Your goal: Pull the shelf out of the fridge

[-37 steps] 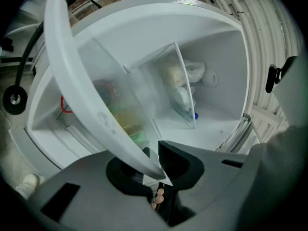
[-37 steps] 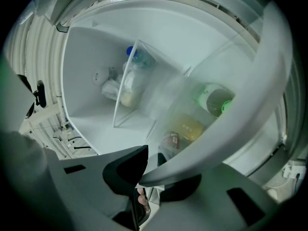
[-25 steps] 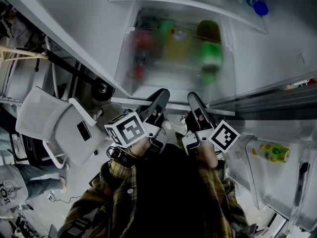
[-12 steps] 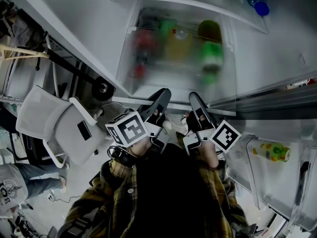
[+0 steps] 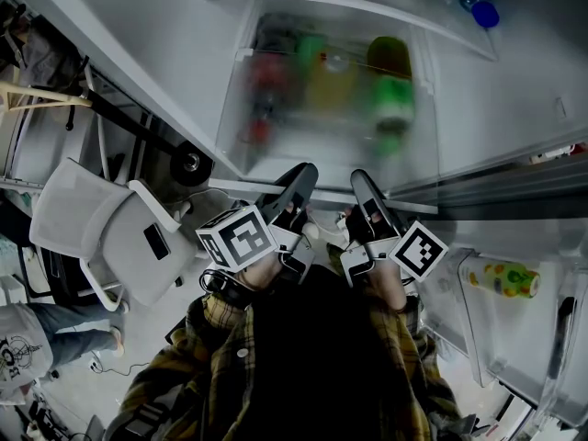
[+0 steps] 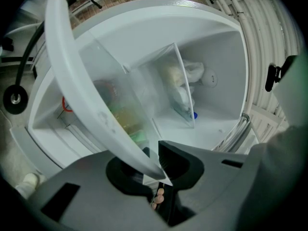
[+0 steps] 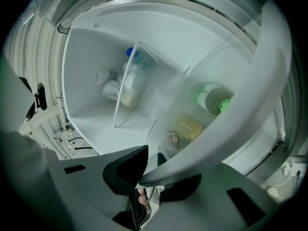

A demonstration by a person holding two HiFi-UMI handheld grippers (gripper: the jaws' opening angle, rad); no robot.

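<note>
The fridge shelf [image 5: 322, 108] is a frosted glass pane with a white front rim [image 5: 241, 187]. It sticks out of the fridge toward me. My left gripper [image 5: 299, 184] is shut on the rim's left part, and my right gripper [image 5: 360, 189] is shut on it a little to the right. In the left gripper view the rim [image 6: 82, 85] runs down from the upper left into the left gripper [image 6: 155, 171], whose jaws clamp it. The right gripper view shows the rim [image 7: 250, 109] curving down from the right into the right gripper [image 7: 150, 176], clamped likewise.
Blurred under the glass lie a green bottle [image 5: 391, 99], a yellow item [image 5: 327, 81] and a red one [image 5: 263, 88]. A blue-capped bottle [image 5: 478, 9] stands on a higher shelf. The open door's bin [image 5: 501, 281] is at right, a white chair [image 5: 110, 232] at left.
</note>
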